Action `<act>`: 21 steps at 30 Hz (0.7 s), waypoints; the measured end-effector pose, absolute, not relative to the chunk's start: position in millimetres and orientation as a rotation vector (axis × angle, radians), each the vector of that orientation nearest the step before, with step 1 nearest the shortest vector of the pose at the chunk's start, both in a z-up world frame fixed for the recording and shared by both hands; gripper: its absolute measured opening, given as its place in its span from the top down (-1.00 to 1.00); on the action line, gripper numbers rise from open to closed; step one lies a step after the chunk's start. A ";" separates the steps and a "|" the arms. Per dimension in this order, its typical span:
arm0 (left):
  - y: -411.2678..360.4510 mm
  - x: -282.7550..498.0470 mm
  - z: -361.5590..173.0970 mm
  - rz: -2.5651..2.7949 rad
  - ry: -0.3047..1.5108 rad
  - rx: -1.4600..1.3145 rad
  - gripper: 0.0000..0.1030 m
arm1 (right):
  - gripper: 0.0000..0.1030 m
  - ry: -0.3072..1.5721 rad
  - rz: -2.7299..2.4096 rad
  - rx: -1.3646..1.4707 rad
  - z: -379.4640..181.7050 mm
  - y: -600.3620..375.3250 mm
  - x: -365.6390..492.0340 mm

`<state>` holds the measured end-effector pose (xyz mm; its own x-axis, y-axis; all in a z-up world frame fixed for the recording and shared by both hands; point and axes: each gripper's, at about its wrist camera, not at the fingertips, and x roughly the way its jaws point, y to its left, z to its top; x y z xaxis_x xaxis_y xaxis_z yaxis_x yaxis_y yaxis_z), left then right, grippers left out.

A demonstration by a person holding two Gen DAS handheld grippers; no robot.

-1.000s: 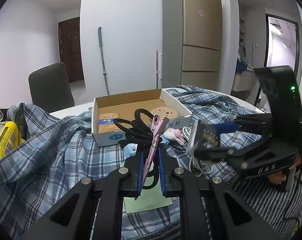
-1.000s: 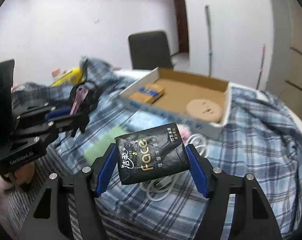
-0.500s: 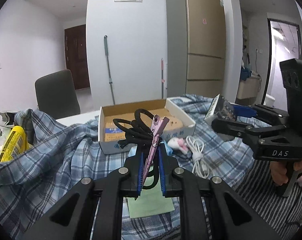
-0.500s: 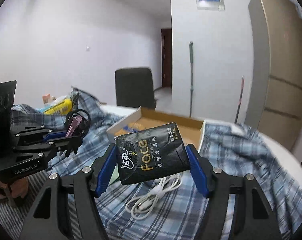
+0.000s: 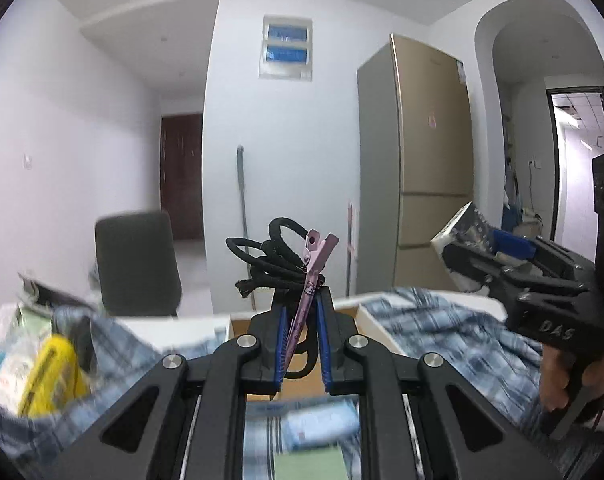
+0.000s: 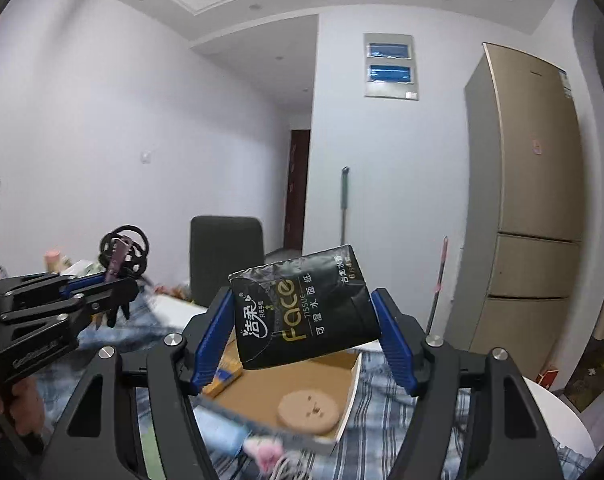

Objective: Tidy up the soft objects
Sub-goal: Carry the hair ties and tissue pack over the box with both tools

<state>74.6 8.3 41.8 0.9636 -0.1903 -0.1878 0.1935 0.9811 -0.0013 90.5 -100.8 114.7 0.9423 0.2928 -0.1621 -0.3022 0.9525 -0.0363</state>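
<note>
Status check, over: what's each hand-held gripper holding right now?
Left hand-held gripper shut on pink hair clip with black hair ties. Right hand-held gripper shut on black tissue pack. Both raised above open cardboard box. Nothing blocking.

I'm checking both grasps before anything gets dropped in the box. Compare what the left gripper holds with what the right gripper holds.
The left gripper pinches a thin pink hair clip with black hair ties looped on it; the right gripper squeezes a bulky black tissue pack.
The hair clip stands nearly upright and pokes well past the fingers; the tissue pack sits tilted and fills the gap between them.
Both are held in the air, above the cardboard box.
</note>
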 end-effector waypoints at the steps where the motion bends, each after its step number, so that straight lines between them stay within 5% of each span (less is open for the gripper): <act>1: 5.2 79.7 45.8 -0.186 0.188 0.018 0.72 | -0.31 0.153 0.288 -0.061 115.6 -100.0 95.3; 21: -9.2 175.0 21.0 -0.127 0.034 0.011 0.73 | -0.31 0.152 0.178 -0.021 74.2 -97.8 178.5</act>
<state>175.0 -9.2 21.0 0.9913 -0.1268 -0.0347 0.1272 0.9918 0.0083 178.5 -97.8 74.2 0.9727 0.1750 -0.1526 -0.1782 0.9840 -0.0075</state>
